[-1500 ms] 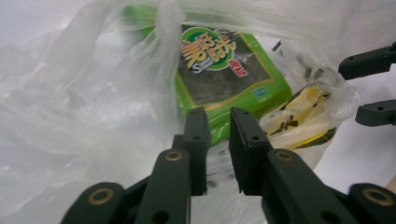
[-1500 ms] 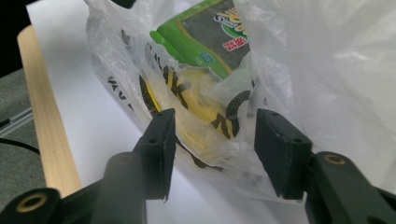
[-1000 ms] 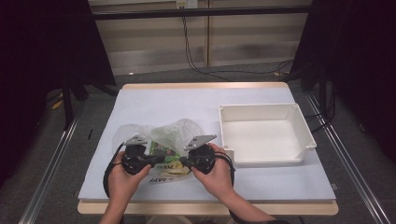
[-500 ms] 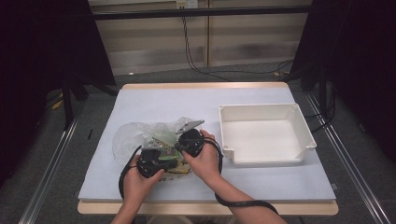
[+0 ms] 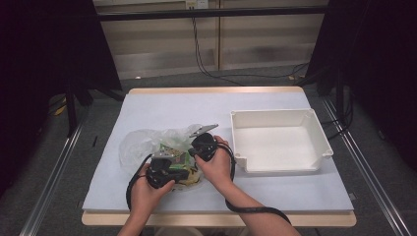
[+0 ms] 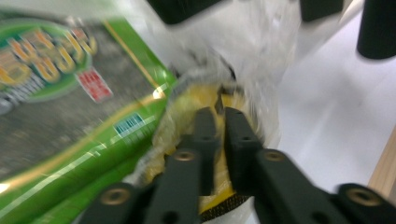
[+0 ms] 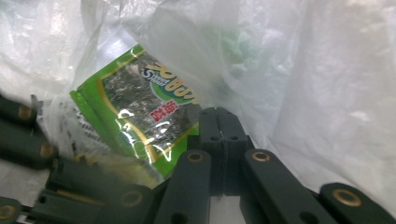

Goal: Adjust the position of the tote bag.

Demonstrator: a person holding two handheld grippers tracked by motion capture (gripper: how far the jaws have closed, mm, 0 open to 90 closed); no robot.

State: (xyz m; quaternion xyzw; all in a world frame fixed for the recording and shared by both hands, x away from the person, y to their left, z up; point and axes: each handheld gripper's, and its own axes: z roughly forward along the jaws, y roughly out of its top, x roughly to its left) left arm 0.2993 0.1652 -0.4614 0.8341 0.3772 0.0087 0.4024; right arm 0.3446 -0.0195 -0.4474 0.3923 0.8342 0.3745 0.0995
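Note:
A clear plastic bag [image 5: 140, 142] lies crumpled on the white table [image 5: 172, 103], left of centre. Inside it are a green seaweed packet [image 5: 174, 150] [image 7: 140, 112] [image 6: 60, 107] and something yellow [image 6: 196, 100]. My left gripper [image 5: 172, 164] [image 6: 219, 114] reaches into the bag's near side over the yellow thing. Its jaws have just been opening and stand a narrow slit apart, with nothing clearly between them. My right gripper [image 5: 193, 147] [image 7: 218, 112] is shut, its tips against the bag film beside the packet. Whether film is pinched I cannot tell.
An empty white tray [image 5: 280, 115] stands on the right half of the table, close to my right hand. A black cable [image 5: 251, 210] trails off the front edge. Dark floor and metal rails surround the table.
The right hand has moved left and away from me onto the bag. The left hand has shifted a little right toward it. The bag has bunched up between them.

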